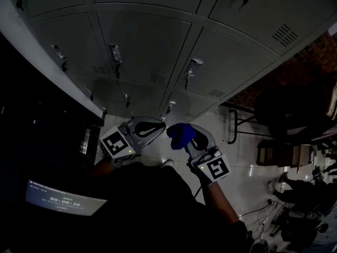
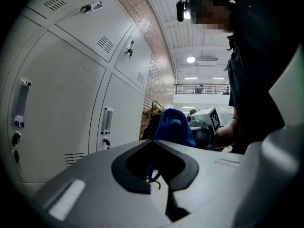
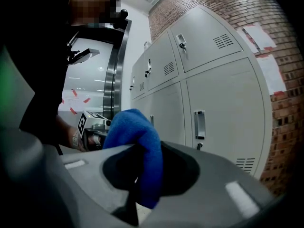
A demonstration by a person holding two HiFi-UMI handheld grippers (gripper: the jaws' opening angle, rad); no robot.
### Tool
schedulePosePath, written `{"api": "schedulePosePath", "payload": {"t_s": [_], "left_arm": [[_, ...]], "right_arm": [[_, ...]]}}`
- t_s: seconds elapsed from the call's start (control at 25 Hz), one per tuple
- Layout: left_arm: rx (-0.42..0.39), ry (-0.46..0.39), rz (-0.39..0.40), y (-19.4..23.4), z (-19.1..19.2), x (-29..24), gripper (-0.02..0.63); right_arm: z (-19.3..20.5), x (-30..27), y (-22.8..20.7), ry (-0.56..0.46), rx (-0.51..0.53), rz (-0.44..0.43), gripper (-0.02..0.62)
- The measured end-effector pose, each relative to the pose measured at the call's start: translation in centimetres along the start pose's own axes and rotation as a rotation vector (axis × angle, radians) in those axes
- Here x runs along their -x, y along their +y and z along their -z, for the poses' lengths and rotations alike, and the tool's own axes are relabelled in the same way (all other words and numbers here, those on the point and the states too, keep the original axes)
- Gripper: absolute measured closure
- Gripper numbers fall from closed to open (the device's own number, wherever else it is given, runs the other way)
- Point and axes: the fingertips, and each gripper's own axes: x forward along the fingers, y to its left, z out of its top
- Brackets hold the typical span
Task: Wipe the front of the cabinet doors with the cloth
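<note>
Grey cabinet doors (image 1: 142,46) with vertical handles and small vents fill the upper part of the head view. They also show in the left gripper view as doors (image 2: 57,103) and in the right gripper view as doors (image 3: 223,108). My right gripper (image 1: 185,137) is shut on a bunched blue cloth (image 1: 181,134), which sticks up between its jaws as the cloth (image 3: 140,141). My left gripper (image 1: 158,125) is beside it, jaws shut and holding nothing. In its own view the cloth (image 2: 173,126) appears just beyond its tips. Both grippers hang in front of the lower doors, apart from them.
A dark desk with a lit screen (image 1: 63,200) stands at the left. On the right, a metal-legged table (image 1: 247,123), boxes (image 1: 279,154) and floor cables (image 1: 263,210) crowd the pale tiled floor (image 1: 221,120). A brick wall (image 3: 285,99) ends the locker row.
</note>
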Motion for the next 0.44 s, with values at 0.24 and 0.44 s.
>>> {"api": "schedulePosePath", "payload": {"t_s": [0.24,0.44], "left_arm": [[-0.006,-0.019,0.008,-0.1,-0.4,-0.1,0.606],[0.011,-0.027,0.021,-0.5,-1.2,-0.3,0.606]], "right_arm": [[0.1,-0.1,0.0,0.006,0.011,-0.007,0.526],[0.1,-0.3,-0.3,-0.002,-0.002,-0.012,0.526]]}}
